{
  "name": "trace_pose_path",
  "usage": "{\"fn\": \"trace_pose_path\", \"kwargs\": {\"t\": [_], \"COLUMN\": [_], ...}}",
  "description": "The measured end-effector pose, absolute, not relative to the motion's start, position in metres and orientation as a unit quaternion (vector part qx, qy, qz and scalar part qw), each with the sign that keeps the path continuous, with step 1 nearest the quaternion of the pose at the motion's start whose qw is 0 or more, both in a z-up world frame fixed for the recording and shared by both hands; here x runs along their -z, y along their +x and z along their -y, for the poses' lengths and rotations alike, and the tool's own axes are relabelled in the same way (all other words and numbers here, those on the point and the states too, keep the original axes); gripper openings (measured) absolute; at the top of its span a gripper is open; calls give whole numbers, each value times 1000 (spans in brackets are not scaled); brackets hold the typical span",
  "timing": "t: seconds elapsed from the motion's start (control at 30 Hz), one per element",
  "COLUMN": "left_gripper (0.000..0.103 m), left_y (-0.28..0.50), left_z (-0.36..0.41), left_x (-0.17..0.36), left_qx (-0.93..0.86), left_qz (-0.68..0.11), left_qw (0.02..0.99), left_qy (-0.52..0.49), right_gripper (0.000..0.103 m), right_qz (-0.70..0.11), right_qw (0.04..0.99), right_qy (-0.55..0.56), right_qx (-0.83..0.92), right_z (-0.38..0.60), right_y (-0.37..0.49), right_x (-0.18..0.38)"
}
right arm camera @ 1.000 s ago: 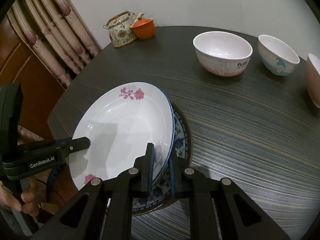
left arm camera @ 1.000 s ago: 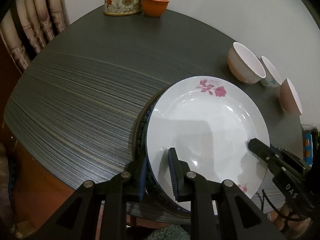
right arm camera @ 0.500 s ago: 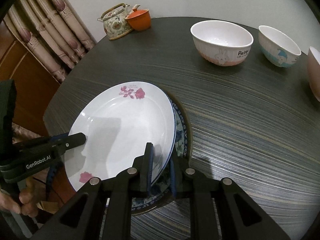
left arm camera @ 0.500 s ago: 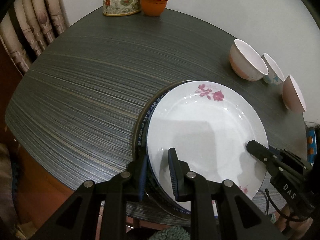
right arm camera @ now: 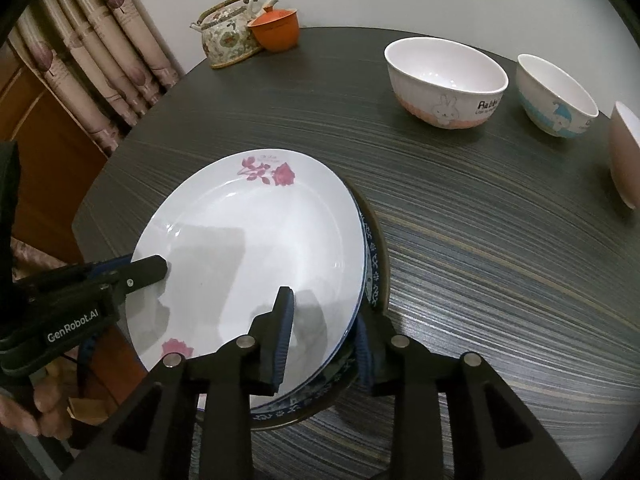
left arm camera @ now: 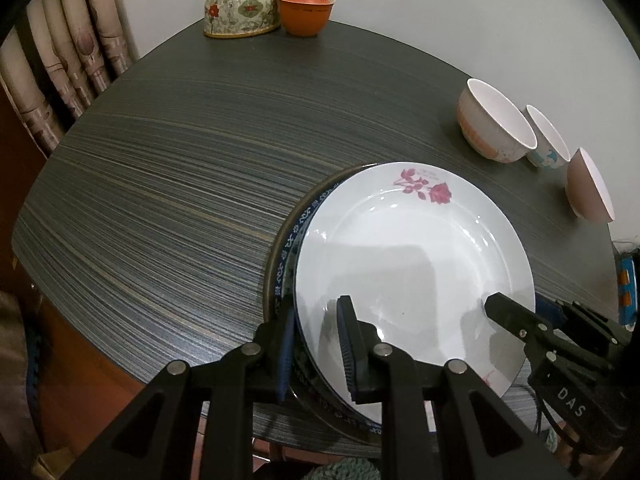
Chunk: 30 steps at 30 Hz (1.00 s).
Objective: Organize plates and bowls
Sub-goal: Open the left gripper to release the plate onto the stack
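A white plate with red roses [left arm camera: 412, 248] [right arm camera: 256, 240] lies on a blue-patterned plate [left arm camera: 286, 256] [right arm camera: 372, 264] near the front edge of the dark table. My left gripper [left arm camera: 316, 308] is shut on the white plate's near rim, and it enters the right wrist view from the left [right arm camera: 160, 266]. My right gripper [right arm camera: 324, 308] straddles the opposite rim. Its jaws are opening, the rim between them, and the pads stand off it. Three bowls stand at the right: a rabbit bowl [right arm camera: 444, 80], a blue-printed bowl [right arm camera: 556, 96] and a brown-pink bowl [right arm camera: 624, 152].
A flowered teapot [left arm camera: 240, 4] and an orange lidded cup [left arm camera: 306, 10] stand at the table's far edge by the wall. Curtains [right arm camera: 100, 48] hang at the left. The plate stack sits close to the table's front edge [left arm camera: 120, 352]. A hand [right arm camera: 24, 412] holds the left gripper.
My right gripper's jaws have spread apart from the white plate's rim. The plate has settled lower onto the blue-patterned one. The left gripper keeps its hold.
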<state>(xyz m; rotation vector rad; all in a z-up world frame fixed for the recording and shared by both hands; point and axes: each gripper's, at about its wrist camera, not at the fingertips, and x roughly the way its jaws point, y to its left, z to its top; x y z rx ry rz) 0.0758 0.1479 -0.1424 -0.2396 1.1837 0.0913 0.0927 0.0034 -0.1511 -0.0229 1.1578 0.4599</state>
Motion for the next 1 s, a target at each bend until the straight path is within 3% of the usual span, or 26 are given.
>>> {"fn": "trace_pose_path", "kwargs": {"t": [0.17,0.5,0.63,1.0], "left_gripper": [28,29,46,54], "left_y": [74,70,67,60], "left_z": [-145,-140,-141,-132], "left_x": [135,123,119,110], "left_qx": [-46,-67,-71,-70], "left_qz": [-539,-508,-499,-481], "left_qw": [836,856,862,873], "left_qy": [-94,-61,-55,-39], "right_gripper": [38,47,48,60], "right_qz": [-545,-528,-519,-497], "right_qw": [812,825,830,849], "right_qy": [-20,-30,-18,17], "right_qx": [-210,-200,-202,-180], "right_z": [-8,-11,-7,18], "right_y": [94,89,84,66], "right_x": [150,140,133,114]}}
